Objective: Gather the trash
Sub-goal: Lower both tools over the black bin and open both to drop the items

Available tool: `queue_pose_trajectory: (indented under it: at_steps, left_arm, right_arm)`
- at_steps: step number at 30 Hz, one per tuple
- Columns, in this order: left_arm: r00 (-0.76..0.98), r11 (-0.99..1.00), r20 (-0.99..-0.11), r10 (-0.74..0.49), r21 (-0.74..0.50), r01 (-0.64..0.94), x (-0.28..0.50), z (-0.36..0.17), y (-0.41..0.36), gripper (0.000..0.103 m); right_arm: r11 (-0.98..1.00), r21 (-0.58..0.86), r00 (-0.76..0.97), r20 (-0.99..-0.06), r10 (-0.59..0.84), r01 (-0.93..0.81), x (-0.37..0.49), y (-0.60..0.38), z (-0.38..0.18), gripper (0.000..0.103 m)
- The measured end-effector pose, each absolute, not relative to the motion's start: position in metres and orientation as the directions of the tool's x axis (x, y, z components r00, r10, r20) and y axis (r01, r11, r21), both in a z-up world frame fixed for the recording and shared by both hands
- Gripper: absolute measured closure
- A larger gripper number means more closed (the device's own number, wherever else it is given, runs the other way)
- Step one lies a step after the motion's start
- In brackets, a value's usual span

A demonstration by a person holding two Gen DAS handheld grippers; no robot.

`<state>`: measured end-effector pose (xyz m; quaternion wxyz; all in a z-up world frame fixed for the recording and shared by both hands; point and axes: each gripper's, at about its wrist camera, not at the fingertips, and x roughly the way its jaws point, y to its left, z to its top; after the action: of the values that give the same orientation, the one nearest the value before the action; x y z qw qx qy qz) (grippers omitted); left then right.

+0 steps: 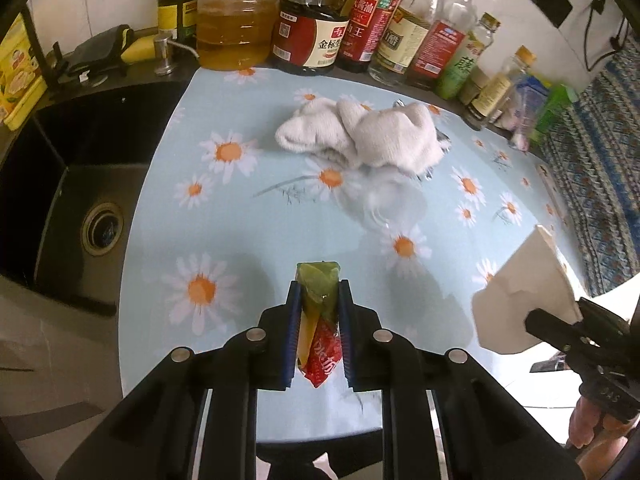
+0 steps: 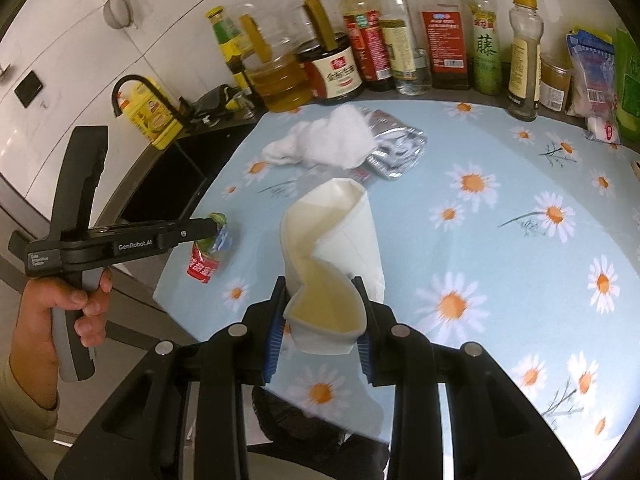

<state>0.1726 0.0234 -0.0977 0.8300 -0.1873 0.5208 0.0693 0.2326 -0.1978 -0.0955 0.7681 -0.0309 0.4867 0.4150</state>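
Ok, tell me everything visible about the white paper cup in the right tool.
The white paper cup is crushed: its cream-lined mouth is squashed into a wavy S, and its wall is creased and folded. It looks like thin coated paper. It is pinched between the right tool's blue pads, lifted over the daisy-print tablecloth, touching nothing else visible.

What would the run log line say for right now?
left gripper: shut on snack wrapper | right gripper: shut on paper cup | white cloth: on table
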Motion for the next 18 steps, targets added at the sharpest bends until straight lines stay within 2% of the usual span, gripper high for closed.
queue_pose_trajectory:
  at_steps: [18]
  left_arm:
    - [0.467,0.902,-0.869,-0.163,-0.323,-0.286,0.077,-0.096,0.010,0.087]
  right_arm:
    - [0.588,0.360,0.077,-0.805,0.588,-0.724,0.133,-0.163,-0.108,0.070]
